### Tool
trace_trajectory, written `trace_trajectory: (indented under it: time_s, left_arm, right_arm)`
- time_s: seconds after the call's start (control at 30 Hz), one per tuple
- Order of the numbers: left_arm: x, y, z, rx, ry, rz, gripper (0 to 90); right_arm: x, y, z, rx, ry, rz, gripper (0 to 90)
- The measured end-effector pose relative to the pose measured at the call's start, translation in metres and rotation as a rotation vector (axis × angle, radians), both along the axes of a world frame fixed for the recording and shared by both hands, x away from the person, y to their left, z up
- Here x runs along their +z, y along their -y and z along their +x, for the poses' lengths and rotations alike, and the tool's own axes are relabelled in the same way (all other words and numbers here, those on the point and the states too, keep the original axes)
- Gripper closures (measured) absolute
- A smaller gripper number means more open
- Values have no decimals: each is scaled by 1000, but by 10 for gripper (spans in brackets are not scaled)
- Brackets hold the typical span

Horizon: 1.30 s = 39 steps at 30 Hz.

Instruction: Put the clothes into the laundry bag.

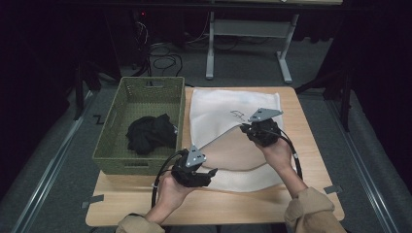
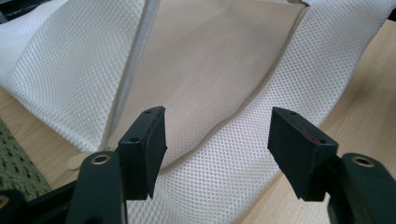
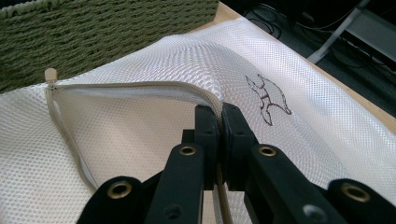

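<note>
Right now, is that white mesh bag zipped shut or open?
Open. The white mesh bag gapes: its zipper edge is lifted by the right gripper, showing the bag's inside.

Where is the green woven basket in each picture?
High view: the green woven basket sits at the table's left, holding black cloth.
Left gripper view: a sliver at the bottom left corner.
Right gripper view: along the top left.
Shared landmark: the white mesh laundry bag beside it.

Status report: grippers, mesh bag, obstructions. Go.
Right gripper shut on the mesh bag rim, holding it open. Left gripper open at the near rim, gripping nothing. Black cloth in the basket. Nothing in the way.
</note>
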State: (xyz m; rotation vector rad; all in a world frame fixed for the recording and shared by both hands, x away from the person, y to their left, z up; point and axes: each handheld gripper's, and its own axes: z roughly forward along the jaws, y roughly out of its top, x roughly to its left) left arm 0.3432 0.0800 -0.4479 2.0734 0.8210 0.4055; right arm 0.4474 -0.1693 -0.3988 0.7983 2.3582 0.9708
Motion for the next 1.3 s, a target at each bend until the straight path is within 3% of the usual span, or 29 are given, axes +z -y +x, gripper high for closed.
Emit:
trace_trajectory:
  time_s: [0.2,0.73,1.0,1.3]
  left_arm:
    - [5,-9,0,25,10,-36,381]
    - [14,-31,8,106,17,-72,371]
    - [23,-44,13,148,39,-97,378]
    - [31,-57,23,204,39,-97,372]
  right_arm:
    - [0,2,-2,-17,5,3,877]
    - [-1,6,-1,-19,8,8,878]
    - [0,9,-2,-22,9,5,877]
    - [1,11,-1,-24,10,3,877]
